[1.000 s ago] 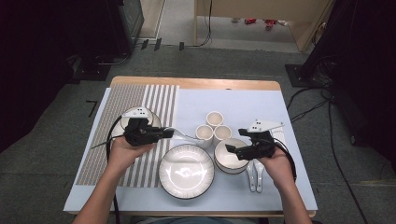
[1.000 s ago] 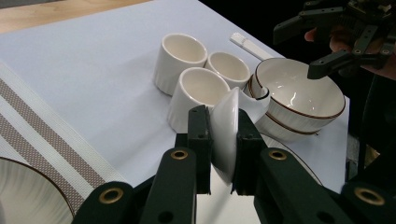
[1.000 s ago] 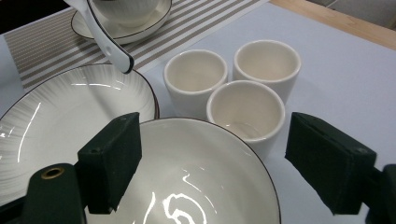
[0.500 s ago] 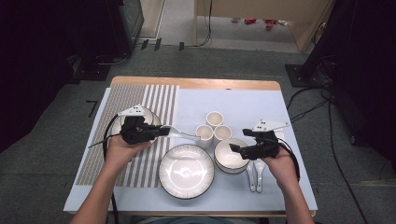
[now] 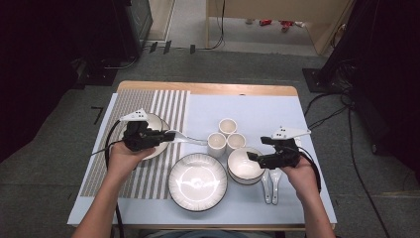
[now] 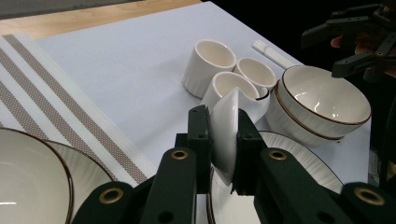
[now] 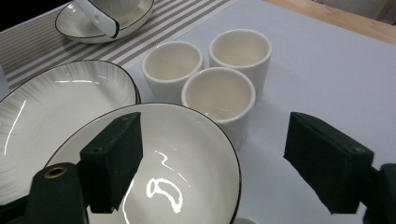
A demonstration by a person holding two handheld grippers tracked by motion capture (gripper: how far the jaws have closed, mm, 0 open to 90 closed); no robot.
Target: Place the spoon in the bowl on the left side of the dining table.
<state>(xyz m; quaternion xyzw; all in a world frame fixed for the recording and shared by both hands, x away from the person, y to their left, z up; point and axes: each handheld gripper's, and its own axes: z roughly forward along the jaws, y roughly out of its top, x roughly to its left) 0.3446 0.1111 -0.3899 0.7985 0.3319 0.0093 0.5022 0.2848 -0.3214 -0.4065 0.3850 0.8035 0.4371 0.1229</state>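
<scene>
Two tongs were in use: the left tongs (image 6: 223, 140) clamped a white spoon (image 6: 229, 126) by its handle, keeping its bowl clear of the bench (image 5: 277, 111). The right tongs (image 7: 210, 158) stood apart above the bowl (image 7: 187, 163), apparently staged for a rim grasp.

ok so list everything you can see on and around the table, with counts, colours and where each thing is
spoon held: 1, white, clamped in the left gripper, above the plate's left edge
spoons lying: 2, white, side by side right of the plate
cups: 3, cream, clustered mid-table
bowl right: 1, white with dark rim, beside the plate
bowl left: 1, white with dark rim, on the striped mat
plate: 1, white with dark rim, front centre
striped mat: 1, brown and white, left side
sheet: 1, pale blue, covering the table
table: 1, light wood
left gripper: 1, black, shut on the spoon
right gripper: 1, black, jaws open over the right bowl
</scene>
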